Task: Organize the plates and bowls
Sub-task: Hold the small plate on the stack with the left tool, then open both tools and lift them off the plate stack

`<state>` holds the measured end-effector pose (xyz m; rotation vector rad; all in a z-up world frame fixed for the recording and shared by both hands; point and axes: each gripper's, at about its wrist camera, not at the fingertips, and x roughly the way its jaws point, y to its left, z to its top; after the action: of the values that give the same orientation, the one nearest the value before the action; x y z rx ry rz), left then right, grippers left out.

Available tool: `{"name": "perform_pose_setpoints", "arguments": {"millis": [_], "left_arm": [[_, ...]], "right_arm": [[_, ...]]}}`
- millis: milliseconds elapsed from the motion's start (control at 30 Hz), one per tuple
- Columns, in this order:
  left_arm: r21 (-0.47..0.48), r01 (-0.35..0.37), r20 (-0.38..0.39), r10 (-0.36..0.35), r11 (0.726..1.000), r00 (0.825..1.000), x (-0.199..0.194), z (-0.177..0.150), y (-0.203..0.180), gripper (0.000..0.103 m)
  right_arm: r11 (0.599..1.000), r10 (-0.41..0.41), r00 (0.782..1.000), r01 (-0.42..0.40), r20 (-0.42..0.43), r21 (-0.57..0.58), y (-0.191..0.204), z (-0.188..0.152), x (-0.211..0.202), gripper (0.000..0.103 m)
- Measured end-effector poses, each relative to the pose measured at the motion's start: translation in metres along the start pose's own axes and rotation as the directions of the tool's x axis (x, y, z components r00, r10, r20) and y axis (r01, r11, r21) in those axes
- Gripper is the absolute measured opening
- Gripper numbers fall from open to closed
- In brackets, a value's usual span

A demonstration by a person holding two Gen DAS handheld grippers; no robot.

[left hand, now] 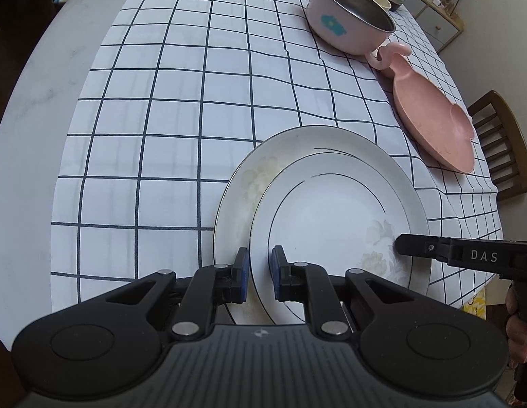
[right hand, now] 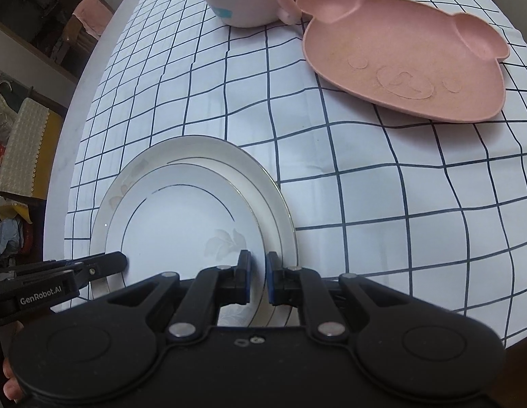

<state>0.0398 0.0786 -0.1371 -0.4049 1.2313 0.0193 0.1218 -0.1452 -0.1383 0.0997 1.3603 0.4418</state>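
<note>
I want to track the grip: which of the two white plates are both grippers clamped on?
The smaller upper white plate, resting on the larger white plate; left gripper and right gripper pinch its rim.

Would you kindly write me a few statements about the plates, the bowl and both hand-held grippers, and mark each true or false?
1. The smaller white china plate lies on the larger white china plate. True.
2. The left hand-held gripper is shut on the smaller plate's rim. True.
3. The right hand-held gripper holds the pink bear-shaped plastic plate. False: it grips the smaller white plate's rim; the pink plate lies apart on the checked tablecloth.
4. The pink steel-lined handled bowl is upside down. False: it stands upright, its opening facing up.
5. The pink plate is stacked on the white plates. False: it lies beside them.
</note>
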Motion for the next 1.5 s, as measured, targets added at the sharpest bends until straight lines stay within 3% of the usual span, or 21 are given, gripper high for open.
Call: {"name": "perform_pose_setpoints", "arguments": {"millis": [433, 700, 967, 1267, 1500], "left_arm": [[0.016, 0.022, -0.024, -0.022, 1.0, 0.999, -0.001, 0.001, 0.003, 0.012], [0.066, -0.006, 0.012, 0.005, 0.998, 1.0, -0.011, -0.001, -0.003, 0.012], [0.154, -0.008, 0.103, -0.008, 0.988, 0.995, -0.034, 0.003, -0.023, 0.012], [0.26, 0.012, 0.19, -0.064, 0.966, 0.98, -0.057, 0.017, -0.064, 0.013], [0.324, 0.017, 0.234, -0.098, 0.946, 0.967, -0.07, 0.029, -0.093, 0.017]], "right_arm": [[1.0, 0.012, 1.0, -0.012, 0.004, -0.009, -0.003, 0.001, -0.002, 0.008], [0.999, 0.002, 1.0, -0.002, -0.004, -0.039, 0.001, -0.002, 0.0, 0.009], [0.994, -0.01, 0.998, 0.016, 0.055, -0.104, 0.009, -0.005, -0.025, 0.03], [0.994, -0.032, 0.984, 0.05, 0.174, -0.1, 0.009, -0.004, -0.071, 0.039], [0.991, -0.07, 0.96, 0.099, 0.271, -0.092, 0.006, -0.003, -0.104, 0.05]]}}
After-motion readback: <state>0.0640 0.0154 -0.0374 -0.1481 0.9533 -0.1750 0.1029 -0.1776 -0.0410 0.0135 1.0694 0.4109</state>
